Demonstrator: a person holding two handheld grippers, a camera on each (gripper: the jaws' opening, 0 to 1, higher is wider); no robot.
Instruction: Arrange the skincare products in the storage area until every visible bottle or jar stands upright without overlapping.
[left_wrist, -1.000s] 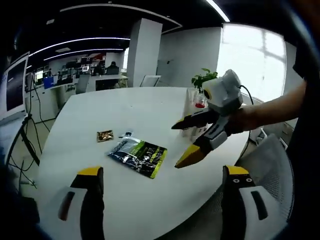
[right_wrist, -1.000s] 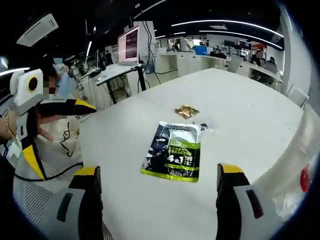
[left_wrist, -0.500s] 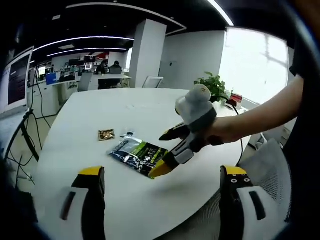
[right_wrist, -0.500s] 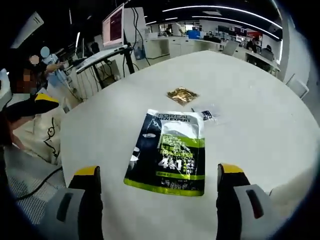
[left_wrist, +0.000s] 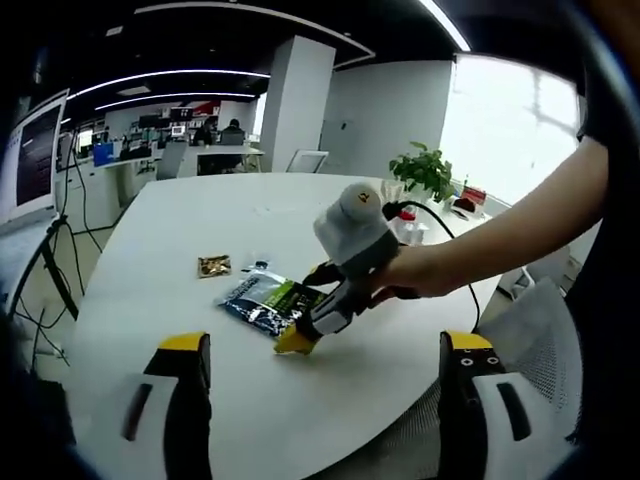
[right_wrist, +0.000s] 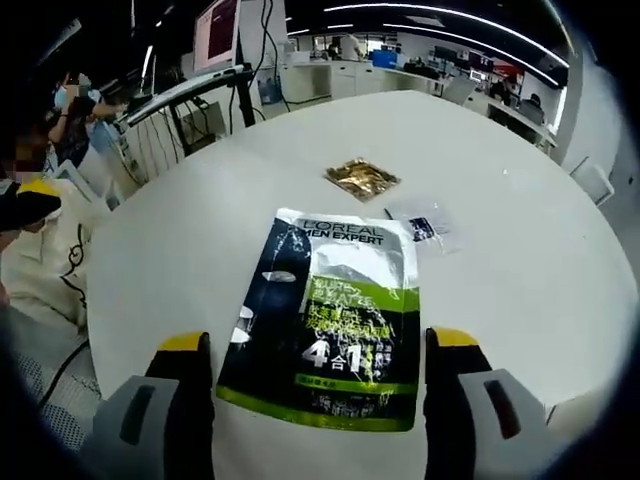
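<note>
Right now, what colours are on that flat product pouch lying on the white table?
The flat foil pouch is black and silver with green bands; it shows best in the right gripper view.

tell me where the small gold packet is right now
The small gold packet lies flat on the white table, just beyond the top edge of the black and green pouch in the right gripper view, with a small clear sachet beside it.

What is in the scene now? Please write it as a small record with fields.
surface: round white table
main item: black and green pouch, lying flat
small items: gold sachet and clear sachet, beyond the pouch
right gripper: open, jaws either side of the pouch's near edge, low over it
left gripper: open, holding nothing, at the table edge
bottles or jars on the table near the pouch: none
background: office desks, potted plant
</note>
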